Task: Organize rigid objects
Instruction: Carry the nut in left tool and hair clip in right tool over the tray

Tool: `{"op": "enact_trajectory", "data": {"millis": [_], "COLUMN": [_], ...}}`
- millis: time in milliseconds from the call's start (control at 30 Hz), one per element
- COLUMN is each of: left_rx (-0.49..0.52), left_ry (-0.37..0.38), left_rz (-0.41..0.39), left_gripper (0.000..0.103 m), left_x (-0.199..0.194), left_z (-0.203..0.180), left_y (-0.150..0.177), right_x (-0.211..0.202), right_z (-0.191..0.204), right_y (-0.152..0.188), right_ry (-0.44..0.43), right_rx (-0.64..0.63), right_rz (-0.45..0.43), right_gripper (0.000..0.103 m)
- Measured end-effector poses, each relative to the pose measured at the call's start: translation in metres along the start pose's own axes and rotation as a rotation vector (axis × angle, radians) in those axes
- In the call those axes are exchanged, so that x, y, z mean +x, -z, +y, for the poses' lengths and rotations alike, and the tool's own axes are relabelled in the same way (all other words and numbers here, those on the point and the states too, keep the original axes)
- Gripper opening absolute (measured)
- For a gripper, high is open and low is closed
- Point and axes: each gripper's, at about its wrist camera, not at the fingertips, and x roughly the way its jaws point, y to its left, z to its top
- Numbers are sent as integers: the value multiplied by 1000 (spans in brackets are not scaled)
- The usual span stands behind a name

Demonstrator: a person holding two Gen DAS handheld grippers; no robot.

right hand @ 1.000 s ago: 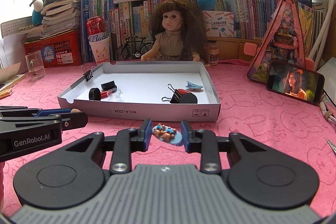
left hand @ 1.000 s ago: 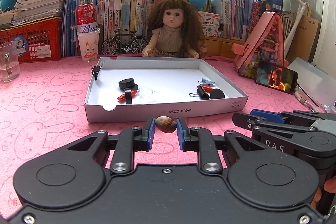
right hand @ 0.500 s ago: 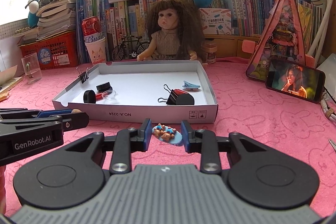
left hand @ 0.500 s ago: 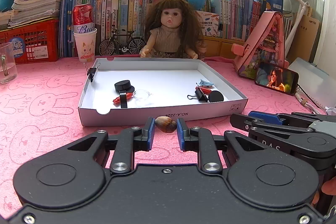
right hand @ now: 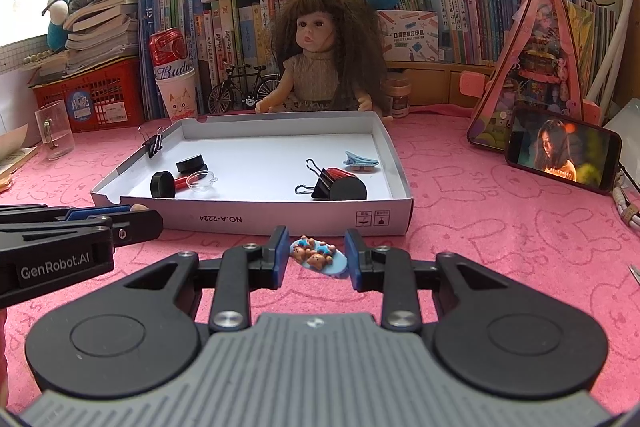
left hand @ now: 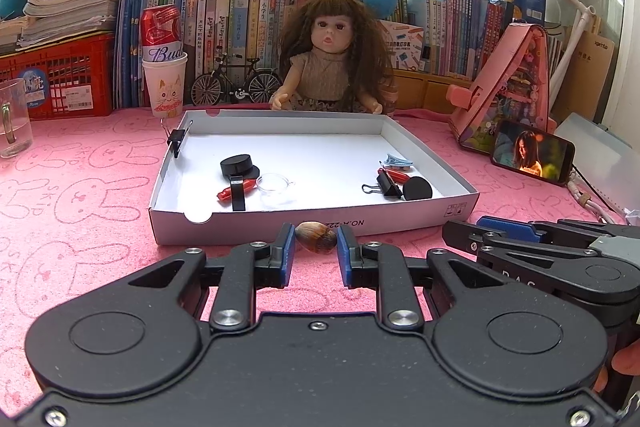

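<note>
While both loads hang low in frame: lift them over the white tray [left hand: 256, 223] wall.
Left gripper [left hand: 316, 241]: clamps a brown shell [left hand: 317, 237].
Right gripper [right hand: 316, 255]: apparently grasping a bear clip [right hand: 318, 255].

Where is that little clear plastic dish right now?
The clear dish lies inside the white box, in its front left part, right beside the red tube and the black round cap; the right gripper's view shows it there too.

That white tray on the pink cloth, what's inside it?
Inside the tray: two black caps, two red pens, a clear dish, a binder clip, a blue hair clip. Another clip grips its wall. The near wall hides the front floor.
</note>
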Motion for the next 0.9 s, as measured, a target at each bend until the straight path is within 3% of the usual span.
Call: {"op": "enact_trajectory", "data": {"millis": [900], "left_rx": [-67], "left_ry": [-39], "left_rz": [4], "left_gripper": [21], "left_x": [33], "left_z": [20], "left_y": [-27], "right_x": [32], "right_z": [-9], "right_y": [-16], "right_ry": [3], "right_rx": [55], "right_rz": [31], "right_gripper": [36]}}
